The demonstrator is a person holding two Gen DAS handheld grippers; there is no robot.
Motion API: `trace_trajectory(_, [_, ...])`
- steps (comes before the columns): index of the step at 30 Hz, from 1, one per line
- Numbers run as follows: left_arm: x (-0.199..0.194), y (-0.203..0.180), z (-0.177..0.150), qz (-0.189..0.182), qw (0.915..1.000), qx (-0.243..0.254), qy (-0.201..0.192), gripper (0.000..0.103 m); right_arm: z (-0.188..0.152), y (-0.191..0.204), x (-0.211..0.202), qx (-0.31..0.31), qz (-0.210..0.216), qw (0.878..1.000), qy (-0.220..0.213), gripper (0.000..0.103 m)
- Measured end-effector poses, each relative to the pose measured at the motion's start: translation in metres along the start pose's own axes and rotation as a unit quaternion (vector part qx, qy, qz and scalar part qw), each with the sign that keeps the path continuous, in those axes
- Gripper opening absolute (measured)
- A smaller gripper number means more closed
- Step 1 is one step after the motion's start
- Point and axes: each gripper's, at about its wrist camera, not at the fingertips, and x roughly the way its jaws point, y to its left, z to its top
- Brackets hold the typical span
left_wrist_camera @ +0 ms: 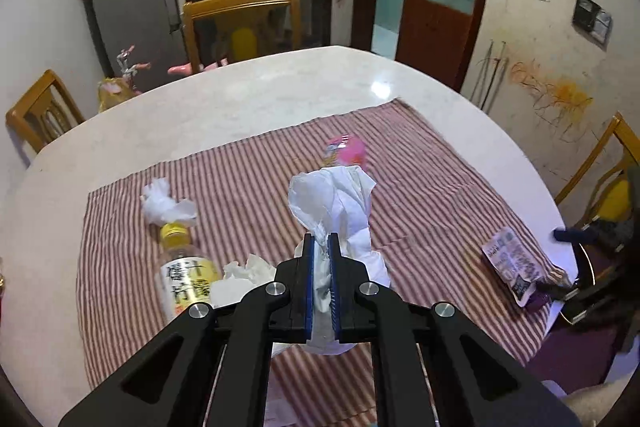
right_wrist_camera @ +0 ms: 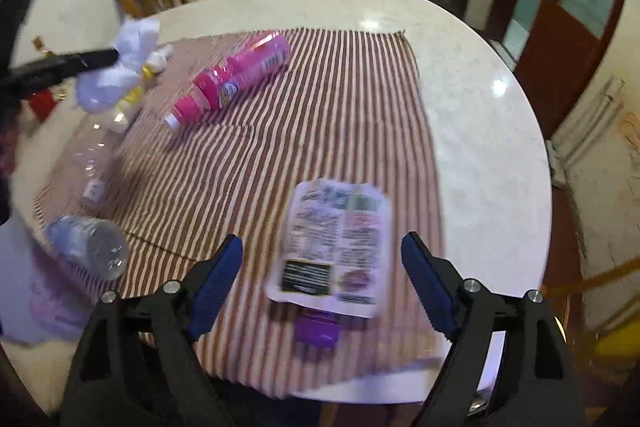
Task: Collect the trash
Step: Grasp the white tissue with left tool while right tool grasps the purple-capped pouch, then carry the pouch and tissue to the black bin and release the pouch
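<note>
My left gripper (left_wrist_camera: 320, 243) is shut on a crumpled white tissue (left_wrist_camera: 340, 199), held up above the striped cloth. From the right wrist view the same tissue (right_wrist_camera: 124, 67) hangs off the left gripper (right_wrist_camera: 114, 57) at far left. My right gripper (right_wrist_camera: 322, 247) is open, its blue pads wide apart on either side of a printed snack wrapper (right_wrist_camera: 340, 239) that lies flat on the cloth, untouched. That wrapper (left_wrist_camera: 512, 263) sits at the cloth's right edge. A pink bottle (right_wrist_camera: 236, 75), a yellow-capped bottle (left_wrist_camera: 184, 267) and two more tissue wads (left_wrist_camera: 166, 207) (left_wrist_camera: 244, 271) lie on the cloth.
A red-and-white striped cloth (left_wrist_camera: 420, 187) covers part of a round marble table (left_wrist_camera: 240, 99). Two clear plastic bottles (right_wrist_camera: 88, 247) (right_wrist_camera: 96, 155) lie near its left side. A purple piece (right_wrist_camera: 318, 331) shows below the wrapper. Wooden chairs (left_wrist_camera: 240, 23) ring the table.
</note>
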Motion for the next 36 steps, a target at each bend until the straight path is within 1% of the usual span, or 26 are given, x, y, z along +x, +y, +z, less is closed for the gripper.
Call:
trace_trajectory(1, [-0.001, -0.002, -0.001, -0.005, 1.0000, 0.000, 0.000, 0.006, 0.000, 0.009, 0.009, -0.005, -0.009, 1.000, 0.008, 0.082])
trace_trajectory(3, [-0.002, -0.004, -0.004, -0.012, 0.9999, 0.002, -0.001, 0.006, -0.002, 0.023, 0.027, -0.020, -0.060, 0.998, 0.013, 0.082])
trace_trajectory(4, [-0.005, -0.005, -0.007, -0.014, 0.9999, 0.003, -0.002, 0.006, -0.004, 0.024, 0.034, -0.020, -0.088, 0.996, 0.021, 0.082])
trace_trajectory(5, [-0.008, -0.006, -0.009, -0.016, 0.9999, 0.004, -0.004, 0.006, -0.006, 0.018, 0.040, -0.008, -0.113, 0.993, 0.030, 0.082])
trace_trajectory(6, [-0.010, -0.007, -0.011, -0.018, 0.9998, 0.005, -0.005, 0.006, -0.008, 0.011, 0.043, 0.007, -0.119, 0.992, 0.035, 0.082])
trace_trajectory(7, [-0.012, -0.007, -0.013, -0.020, 0.9998, 0.004, -0.007, 0.006, -0.010, 0.000, 0.045, 0.032, -0.110, 0.992, 0.043, 0.081])
trace_trajectory(8, [-0.012, -0.005, -0.015, -0.022, 0.9997, 0.002, -0.008, 0.006, -0.012, -0.014, 0.047, 0.061, -0.089, 0.993, 0.052, 0.075])
trace_trajectory(9, [-0.012, -0.002, -0.016, -0.023, 0.9997, -0.001, -0.008, 0.006, -0.014, -0.026, 0.049, 0.086, -0.064, 0.993, 0.058, 0.073])
trace_trajectory(10, [-0.009, 0.002, -0.017, -0.024, 0.9997, -0.003, -0.007, 0.006, -0.016, -0.034, 0.047, 0.102, -0.048, 0.992, 0.057, 0.071])
trace_trajectory(13, [-0.008, 0.007, -0.019, -0.024, 0.9996, -0.009, -0.008, 0.006, -0.014, -0.051, 0.045, 0.127, -0.015, 0.990, 0.056, 0.068])
trace_trajectory(15, [-0.010, 0.008, -0.018, -0.023, 0.9996, -0.011, -0.012, 0.006, -0.014, -0.065, 0.042, 0.167, 0.039, 0.984, 0.055, 0.066])
trace_trajectory(17, [-0.013, 0.008, -0.017, -0.022, 0.9995, -0.013, -0.018, 0.007, -0.014, -0.070, 0.041, 0.184, 0.072, 0.979, 0.055, 0.063])
trace_trajectory(20, [-0.020, 0.008, -0.014, -0.019, 0.9993, -0.017, -0.027, 0.007, -0.009, -0.069, 0.037, 0.196, 0.111, 0.973, 0.051, 0.062])
trace_trajectory(23, [-0.026, 0.007, -0.010, -0.015, 0.9991, -0.016, -0.037, 0.007, 0.003, -0.059, 0.024, 0.195, 0.132, 0.971, 0.032, 0.061])
trace_trajectory(26, [-0.030, 0.005, -0.006, -0.024, 0.9986, -0.020, -0.043, 0.007, 0.011, -0.049, 0.010, 0.184, 0.149, 0.972, 0.007, 0.061])
trace_trajectory(28, [-0.030, 0.001, -0.002, -0.029, 0.9985, -0.020, -0.043, 0.007, 0.016, -0.045, 0.012, 0.180, 0.154, 0.971, 0.003, 0.061])
trace_trajectory(30, [-0.030, -0.007, 0.001, -0.029, 0.9986, -0.008, -0.043, 0.007, 0.016, -0.046, 0.012, 0.185, 0.159, 0.970, -0.001, 0.061])
trace_trajectory(33, [-0.035, -0.026, 0.007, -0.041, 0.9979, 0.015, -0.049, 0.007, 0.013, -0.058, -0.003, 0.203, 0.159, 0.966, -0.028, 0.061])
trace_trajectory(34, [-0.036, -0.033, 0.009, -0.046, 0.9973, 0.025, -0.052, 0.007, 0.011, -0.064, -0.009, 0.211, 0.154, 0.965, -0.039, 0.061])
trace_trajectory(36, [-0.037, -0.048, 0.013, -0.057, 0.9960, 0.040, -0.056, 0.007, -0.001, -0.089, -0.033, 0.237, 0.129, 0.961, -0.068, 0.061])
